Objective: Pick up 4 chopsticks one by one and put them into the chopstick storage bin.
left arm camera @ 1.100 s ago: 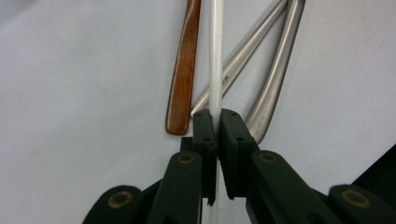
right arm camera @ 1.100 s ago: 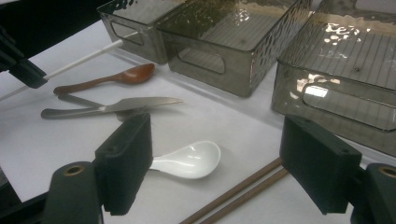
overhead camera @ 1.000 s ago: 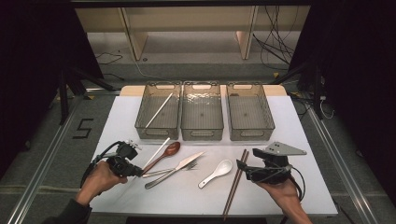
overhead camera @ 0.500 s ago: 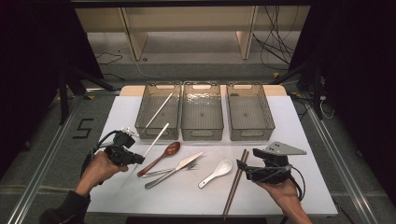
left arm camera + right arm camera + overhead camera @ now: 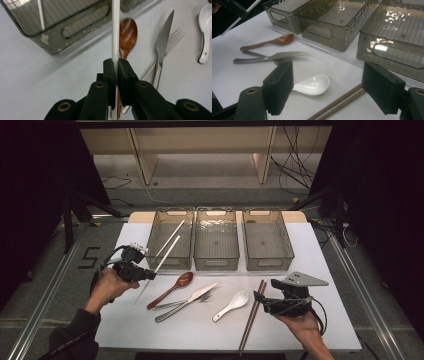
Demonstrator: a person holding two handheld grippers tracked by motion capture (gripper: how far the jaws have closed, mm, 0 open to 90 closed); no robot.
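Observation:
My left gripper [image 5: 142, 271] [image 5: 116, 68] is shut on a white chopstick [image 5: 162, 256] [image 5: 115, 30]. It holds the chopstick slanted above the table, with the far tip over the front wall of the left bin [image 5: 177, 262] [image 5: 75, 37]. A second white chopstick [image 5: 172, 234] [image 5: 40, 15] lies inside that bin. My right gripper [image 5: 261, 300] [image 5: 329, 83] hovers open near the front right. Its jaws stand wide apart above the white ceramic spoon [image 5: 231, 305] [image 5: 313, 85] and the brown chopsticks [image 5: 252, 315] [image 5: 339, 102], touching neither.
A brown wooden spoon [image 5: 172, 289] [image 5: 269, 42], a knife [image 5: 187, 301] [image 5: 274, 57] and a fork [image 5: 175, 305] lie mid-table on the white mat [image 5: 315, 320]. The middle bin [image 5: 216, 265] and right bin [image 5: 268, 264] stand beside the left one with nothing in them.
My left gripper has risen and moved toward the left bin, lifting the white chopstick off the table. The right gripper has stayed where it was.

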